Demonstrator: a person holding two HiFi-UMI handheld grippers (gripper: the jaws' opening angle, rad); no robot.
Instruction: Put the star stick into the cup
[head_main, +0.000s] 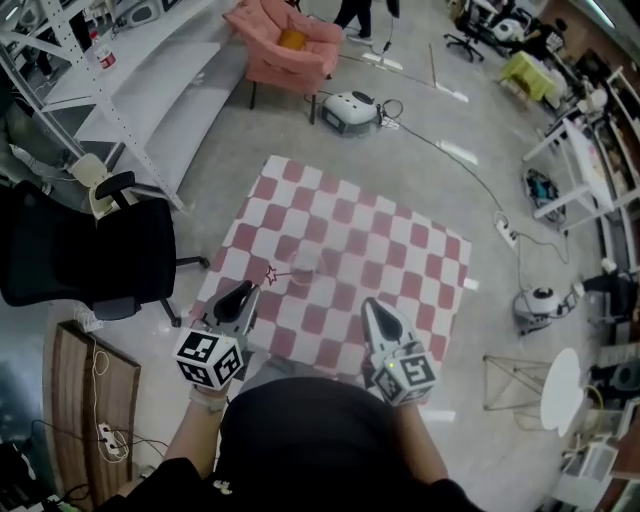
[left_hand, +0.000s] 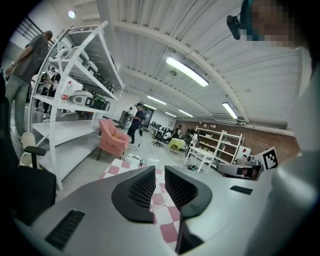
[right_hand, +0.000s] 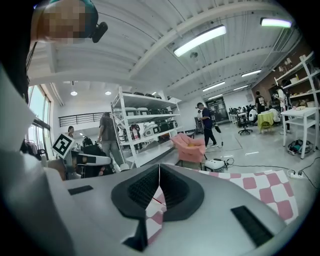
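The star stick (head_main: 271, 272) lies on the red-and-white checkered mat (head_main: 400, 250); it has a small red star outline with a thin stick running right. A faint clear cup (head_main: 309, 266) stands just right of it. My left gripper (head_main: 245, 291) hovers close below and left of the star, and its jaws (left_hand: 160, 172) stand open with only mat showing in the gap. My right gripper (head_main: 372, 306) is over the mat's near edge, to the right of the cup. Its jaws (right_hand: 159, 168) are shut and hold nothing. A thin red line of the stick (right_hand: 155, 198) shows beyond them.
A black office chair (head_main: 90, 255) stands left of the mat, with a wooden board (head_main: 85, 400) and cables beside it. Beyond the mat are a pink armchair (head_main: 290, 45), a white machine (head_main: 350, 110) with a cable, and white racks (head_main: 110, 90). People walk far off.
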